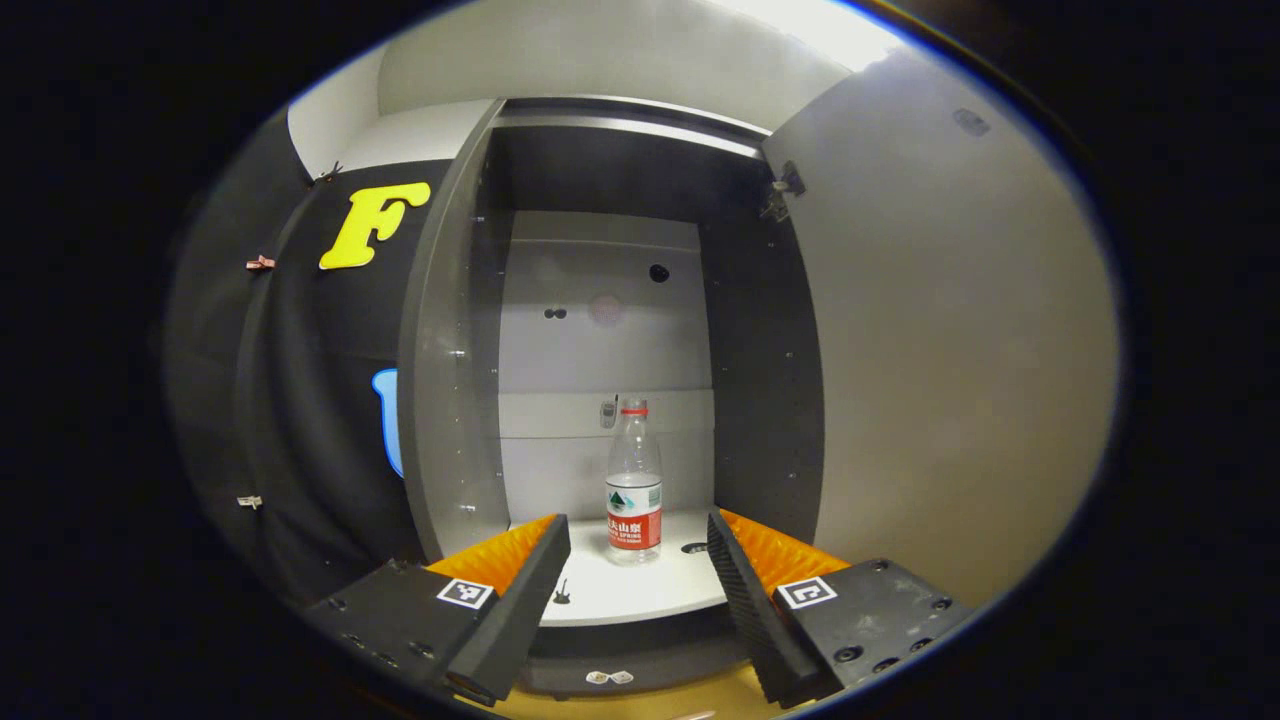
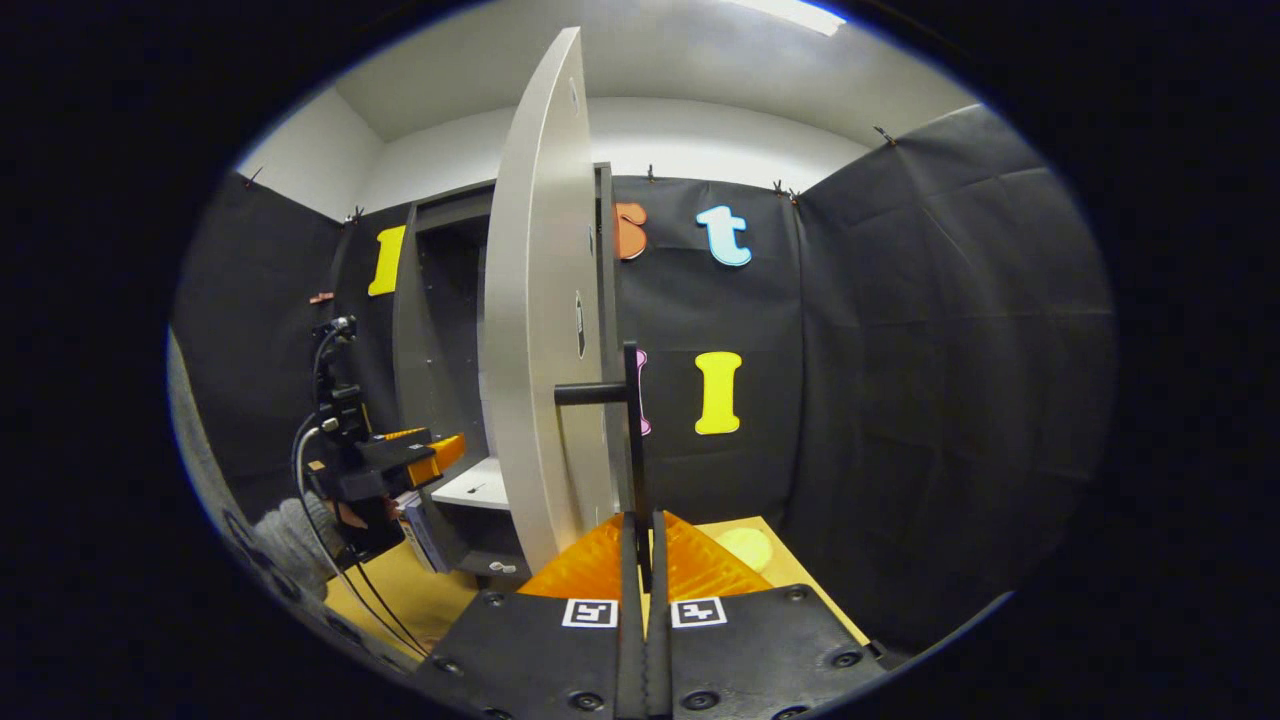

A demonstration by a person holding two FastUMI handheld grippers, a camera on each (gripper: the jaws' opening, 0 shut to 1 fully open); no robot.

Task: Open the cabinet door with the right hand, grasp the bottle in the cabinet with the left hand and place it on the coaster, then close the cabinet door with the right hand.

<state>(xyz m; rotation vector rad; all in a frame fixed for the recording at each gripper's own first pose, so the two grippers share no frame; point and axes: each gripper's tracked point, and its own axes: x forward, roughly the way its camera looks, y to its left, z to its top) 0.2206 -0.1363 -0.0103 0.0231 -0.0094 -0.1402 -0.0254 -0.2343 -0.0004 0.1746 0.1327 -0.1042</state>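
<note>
Red-labelled bottle (image 1: 634, 480), right tool (image 2: 641, 548) clamping handle (image 2: 631, 440)

The cabinet's white shelf (image 1: 650, 585) carries a clear plastic water bottle (image 1: 634, 480), which stands upright near the middle of the shelf, red cap on top and a red and white label around its lower half. Just right of the bottle's base a small dark round hole (image 1: 694, 548) marks the shelf surface, and a small dark mark (image 1: 562, 594) lies near its front left edge. In the right gripper view the same shelf (image 2: 478, 485) shows as a pale slab inside the open cabinet, above the yellowish wooden tabletop (image 2: 400, 590). On that tabletop, beyond the door, lies a pale round coaster (image 2: 747, 546).
</note>
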